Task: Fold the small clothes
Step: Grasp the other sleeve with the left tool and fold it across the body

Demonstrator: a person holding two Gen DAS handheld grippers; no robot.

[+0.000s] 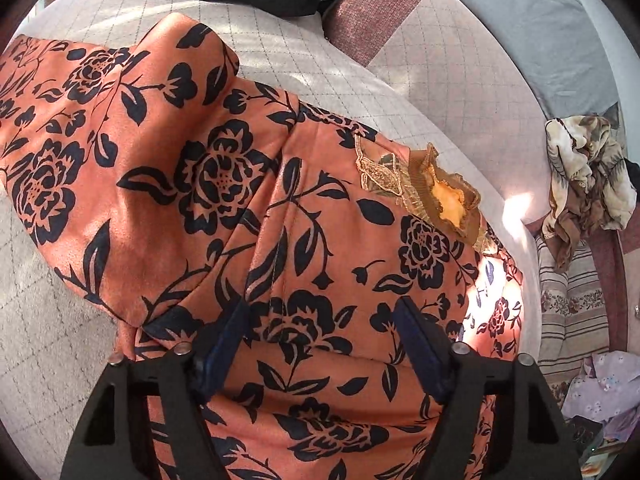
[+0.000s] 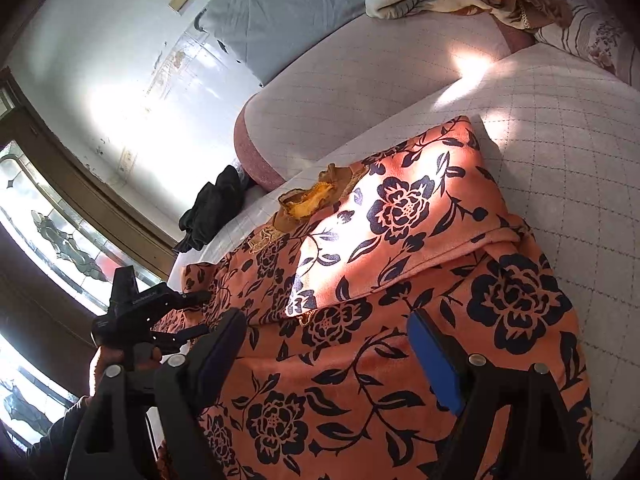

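Angling both hand-held grippers down over the orange garment with black flowers [image 1: 224,184], we keep the left hand-held gripper [image 1: 320,316] and right hand-held gripper [image 2: 332,332] spread, gripping nothing.

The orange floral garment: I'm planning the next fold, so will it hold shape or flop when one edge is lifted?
The orange floral garment will probably flop: it already lies in soft rolls and creases on the quilted bed cover. It looks fairly thick, perhaps plush, so likely not slippery. The frilled collar may bunch.
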